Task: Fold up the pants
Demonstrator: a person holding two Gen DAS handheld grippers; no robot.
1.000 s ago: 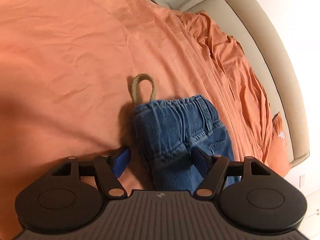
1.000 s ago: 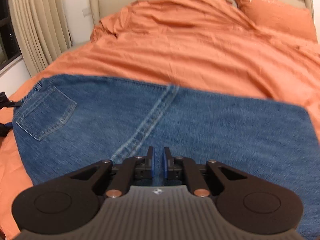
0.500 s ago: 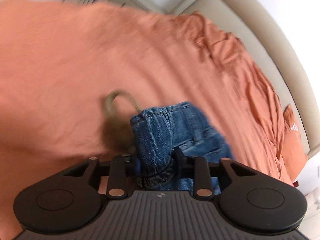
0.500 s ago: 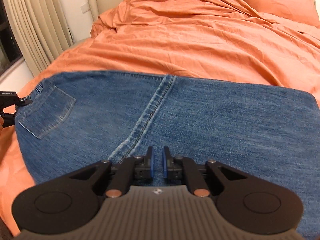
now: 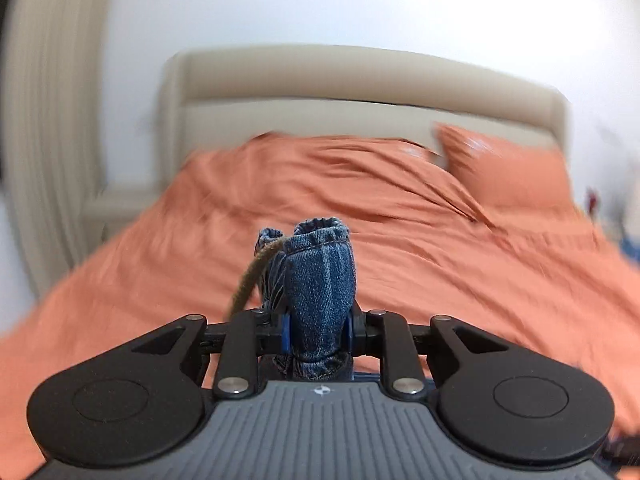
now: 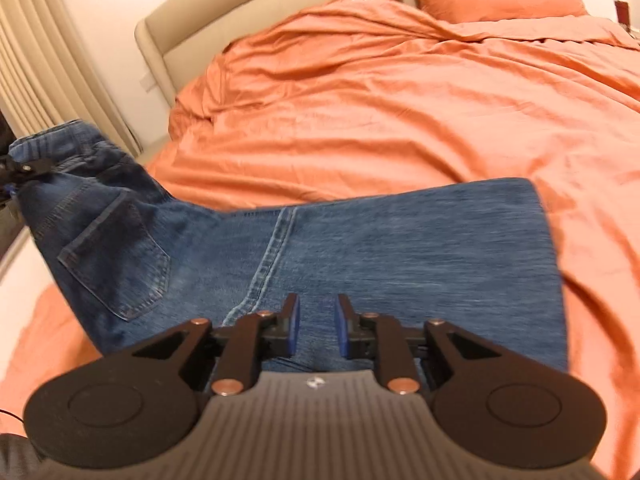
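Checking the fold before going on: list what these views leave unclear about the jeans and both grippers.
- Left wrist view: the bed is motion-blurred; the left gripper clamps bunched jeans, the rest hidden by its body.
- Right wrist view: right gripper, jaws opening; whether denim lies between the pads is unclear. The jeans' near edge is hidden behind it.
- The cord: its lower end is hidden.

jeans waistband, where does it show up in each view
Left wrist view: the waistband stands bunched at centre, clamped in the left tool, with a tan cord beside it.
Right wrist view: the waistband is lifted at the far left edge, held there by the left tool.
Shared landmark: the beige headboard behind the orange bedding.
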